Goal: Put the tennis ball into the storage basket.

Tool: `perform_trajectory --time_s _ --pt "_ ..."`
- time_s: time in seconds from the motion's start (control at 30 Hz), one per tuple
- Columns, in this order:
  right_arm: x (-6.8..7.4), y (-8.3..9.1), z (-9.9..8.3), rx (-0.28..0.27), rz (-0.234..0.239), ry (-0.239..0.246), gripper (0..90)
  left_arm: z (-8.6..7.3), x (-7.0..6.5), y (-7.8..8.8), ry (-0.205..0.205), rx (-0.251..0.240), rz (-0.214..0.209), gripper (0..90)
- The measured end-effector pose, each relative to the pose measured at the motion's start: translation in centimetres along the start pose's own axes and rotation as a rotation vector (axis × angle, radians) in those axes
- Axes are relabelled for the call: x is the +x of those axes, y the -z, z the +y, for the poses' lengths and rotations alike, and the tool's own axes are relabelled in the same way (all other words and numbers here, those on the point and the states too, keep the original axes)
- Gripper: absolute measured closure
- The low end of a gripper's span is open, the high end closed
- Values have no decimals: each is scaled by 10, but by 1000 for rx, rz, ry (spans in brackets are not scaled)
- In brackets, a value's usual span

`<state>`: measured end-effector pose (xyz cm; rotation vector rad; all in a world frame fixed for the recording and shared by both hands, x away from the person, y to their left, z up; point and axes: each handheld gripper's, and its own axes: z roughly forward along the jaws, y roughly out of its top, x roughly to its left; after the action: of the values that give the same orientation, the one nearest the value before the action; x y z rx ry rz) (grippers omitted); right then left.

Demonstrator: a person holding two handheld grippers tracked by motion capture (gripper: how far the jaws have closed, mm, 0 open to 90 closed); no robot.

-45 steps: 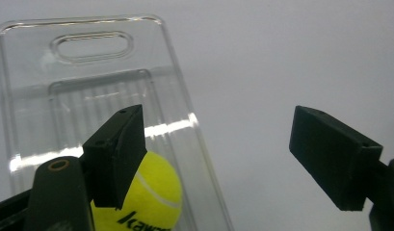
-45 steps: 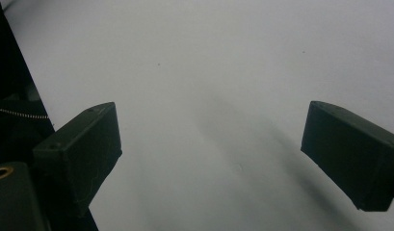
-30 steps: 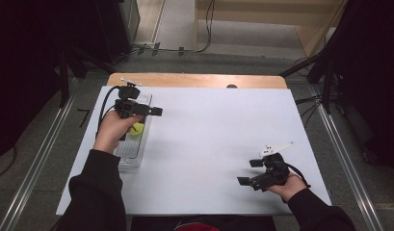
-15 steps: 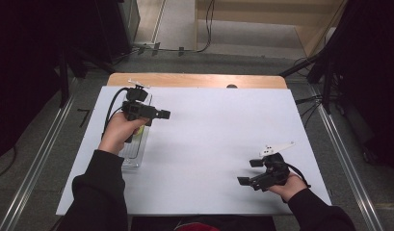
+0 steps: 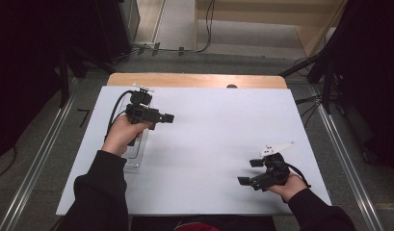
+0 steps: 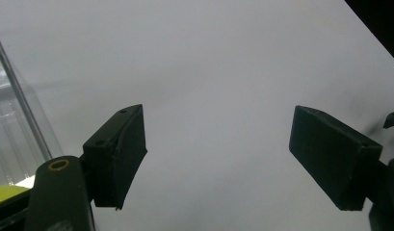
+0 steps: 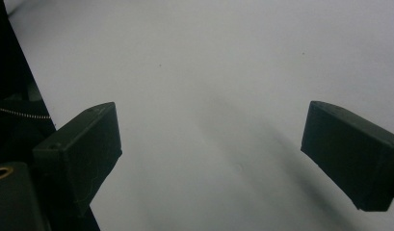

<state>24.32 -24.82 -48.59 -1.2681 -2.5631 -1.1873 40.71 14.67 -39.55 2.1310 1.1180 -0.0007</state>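
Observation:
My left gripper (image 5: 168, 117) (image 6: 216, 154) hovers over the left part of the white table sheet (image 5: 223, 125), pointing right. Its jaws stand apart, with bare sheet between them. A clear plastic container (image 5: 136, 153) (image 6: 16, 120) sits just under and behind that hand. In the left gripper view a yellow-green thing (image 6: 4, 192) shows low inside it. My right gripper (image 5: 247, 172) (image 7: 209, 154) rests near the front right of the sheet, pointing left. It is open, and nothing sits between its pads.
A strip of wooden tabletop (image 5: 194, 80) shows beyond the sheet's far edge, with a small dark spot (image 5: 231, 86) on it. Metal rails (image 5: 35, 168) run along both sides of the table. Cables lie on the floor behind.
My left hand has lifted away from the clear container and shifted toward the far right; the yellow-green thing seen beside it earlier is now covered by the hand. The right hand has kept still.

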Motion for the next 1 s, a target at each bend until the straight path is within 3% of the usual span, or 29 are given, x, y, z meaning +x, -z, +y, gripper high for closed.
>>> perform_trajectory --time_s 0.37,1.0 --pt "0 0 0 0 1 -2 50 0 -17 1 -36 -7 -32 210" --pt "0 1 0 -3 2 -3 50 -15 -30 -7 -88 14 -51 211"
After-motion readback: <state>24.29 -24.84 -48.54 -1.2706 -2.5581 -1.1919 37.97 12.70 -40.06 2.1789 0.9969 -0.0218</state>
